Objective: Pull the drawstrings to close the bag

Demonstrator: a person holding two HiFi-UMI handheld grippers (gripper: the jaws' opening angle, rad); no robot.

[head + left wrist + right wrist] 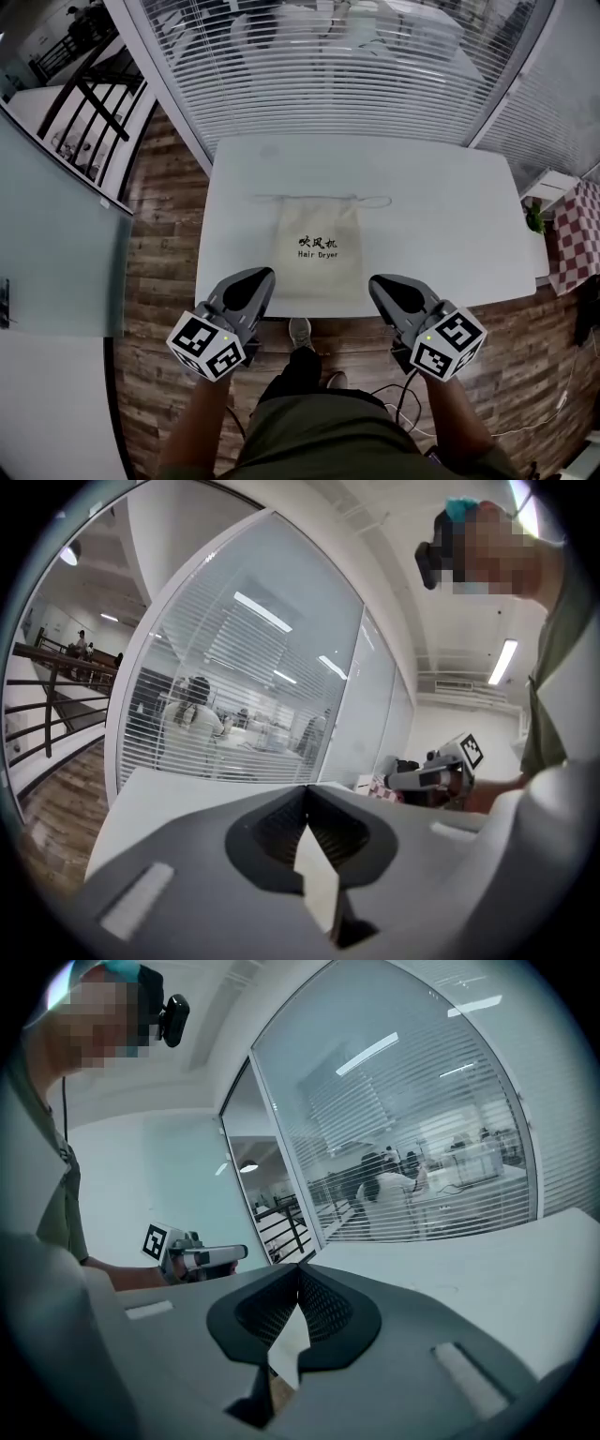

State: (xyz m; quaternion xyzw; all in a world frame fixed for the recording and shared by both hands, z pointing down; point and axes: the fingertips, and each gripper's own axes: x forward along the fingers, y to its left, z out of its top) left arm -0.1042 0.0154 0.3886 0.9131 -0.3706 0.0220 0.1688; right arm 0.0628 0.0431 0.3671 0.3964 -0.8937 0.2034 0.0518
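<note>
A beige drawstring bag printed "Hair Dryer" lies flat in the middle of the white table, its mouth at the far end. Thin drawstrings run out along that mouth to the left and in a loop to the right. My left gripper hovers at the table's front edge, just left of the bag's bottom, jaws shut and empty. My right gripper mirrors it at the bag's bottom right, also shut on nothing. In the gripper views the closed tips point over the tabletop.
A glass wall with white blinds stands right behind the table. A red-checked object and a small plant sit past the table's right end. Cables trail on the wooden floor by the person's feet.
</note>
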